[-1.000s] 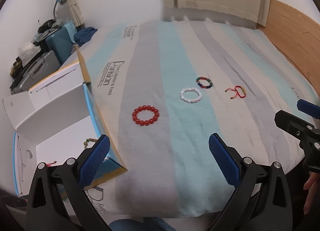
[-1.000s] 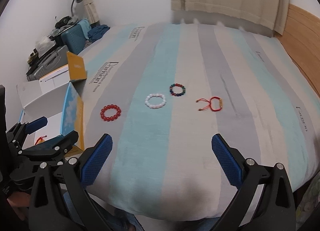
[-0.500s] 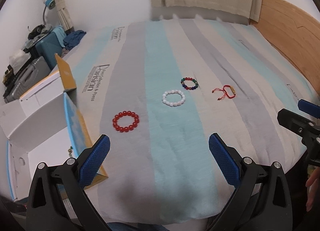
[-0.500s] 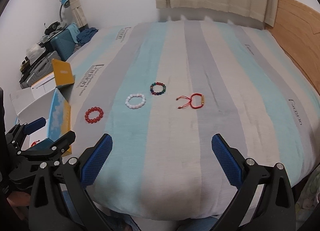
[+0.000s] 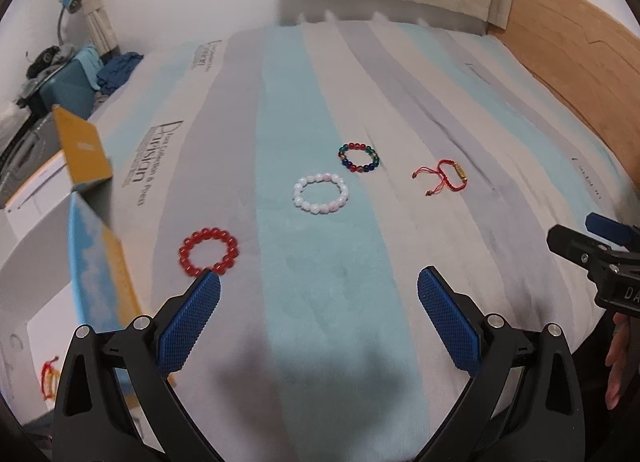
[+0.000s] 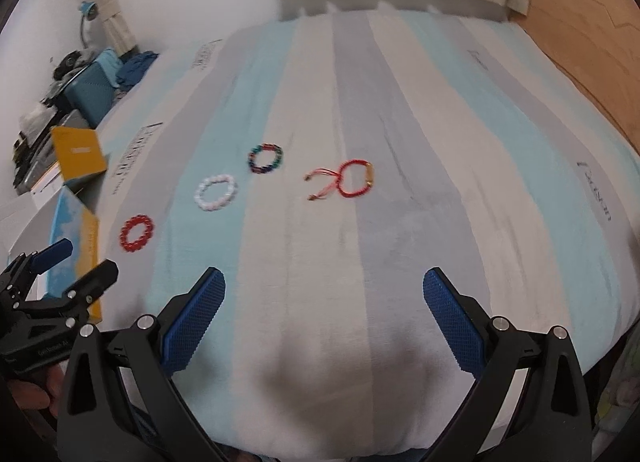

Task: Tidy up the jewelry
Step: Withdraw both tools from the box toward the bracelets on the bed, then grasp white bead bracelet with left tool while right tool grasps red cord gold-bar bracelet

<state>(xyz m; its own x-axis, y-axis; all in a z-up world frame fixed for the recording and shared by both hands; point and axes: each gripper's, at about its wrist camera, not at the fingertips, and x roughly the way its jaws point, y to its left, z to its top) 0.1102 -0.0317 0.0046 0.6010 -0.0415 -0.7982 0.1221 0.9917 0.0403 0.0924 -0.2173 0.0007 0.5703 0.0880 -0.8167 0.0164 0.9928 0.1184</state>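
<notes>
My left gripper (image 5: 319, 294) is spread wide over the near part of the bed (image 5: 328, 74), holding nothing. The blue pad of its left finger (image 5: 190, 324) sits in the picture just below the red bead bracelet (image 5: 209, 251); I cannot tell whether it touches it. My right gripper (image 6: 324, 298) is spread just as wide and empty, hanging above the striped cover with nothing between its pads. In the left wrist view it shows at the right edge, with part of the person's hand (image 5: 618, 358) below it.

Four pieces lie on the bed in a loose row, apart from one another: the red bead bracelet nearest the left edge, then the white bead bracelet (image 5: 320, 193), the multicoloured bead bracelet (image 5: 359, 158), and the red cord bracelet (image 5: 450, 176) with a gold bar, its loose cords trailing to the left. In the right wrist view the cord bracelet lies almost straight ahead, well beyond the fingertips.

Against the left side of the bed stands an open box (image 5: 100, 262) with blue and yellow walls, white inside, and a yellow flap (image 5: 82, 152) standing up. At its bottom I see a small red bracelet (image 5: 49, 376), blurred. Beyond the box, suitcases (image 6: 90, 92) and clothes crowd the corner.
</notes>
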